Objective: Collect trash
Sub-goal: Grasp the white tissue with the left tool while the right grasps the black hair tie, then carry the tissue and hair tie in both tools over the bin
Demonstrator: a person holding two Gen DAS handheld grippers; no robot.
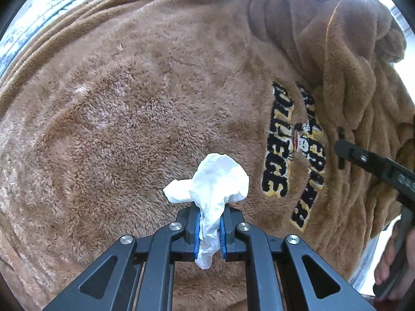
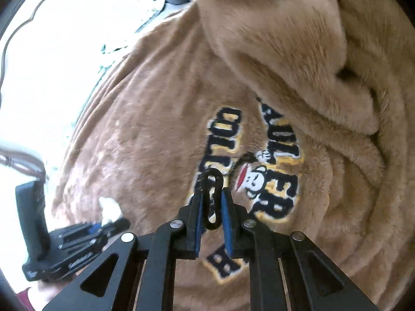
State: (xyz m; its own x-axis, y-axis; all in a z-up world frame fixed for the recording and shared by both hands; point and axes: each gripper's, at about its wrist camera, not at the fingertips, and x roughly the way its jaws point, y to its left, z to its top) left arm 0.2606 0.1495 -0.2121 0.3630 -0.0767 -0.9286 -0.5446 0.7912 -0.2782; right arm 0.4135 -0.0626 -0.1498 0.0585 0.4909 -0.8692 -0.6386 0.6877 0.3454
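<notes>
left tool [image 1: 210, 229] grips white tissue [image 1: 212, 181] | right tool [image 2: 212, 216] pinches black loop [image 2: 211, 199] (over brown fleece [image 1: 142, 98])

Fleece garment's [image 1: 155, 90] lettering [image 1: 277, 142] partly hidden under folds

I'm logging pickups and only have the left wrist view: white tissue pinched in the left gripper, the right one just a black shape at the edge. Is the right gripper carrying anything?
Observer: Yes. The right gripper is shut on a small black loop, maybe a hair tie, between its blue pads.
Operator: Is the loop clear of the fabric?
Observer: It appears so; it stands upright in the jaws in front of the brown fleece garment, over the embroidered lettering.
Operator: Can you confirm my tissue from there?
Observer: Yes. In the right wrist view the white tissue sticks out of the left gripper at the lower left.
</notes>
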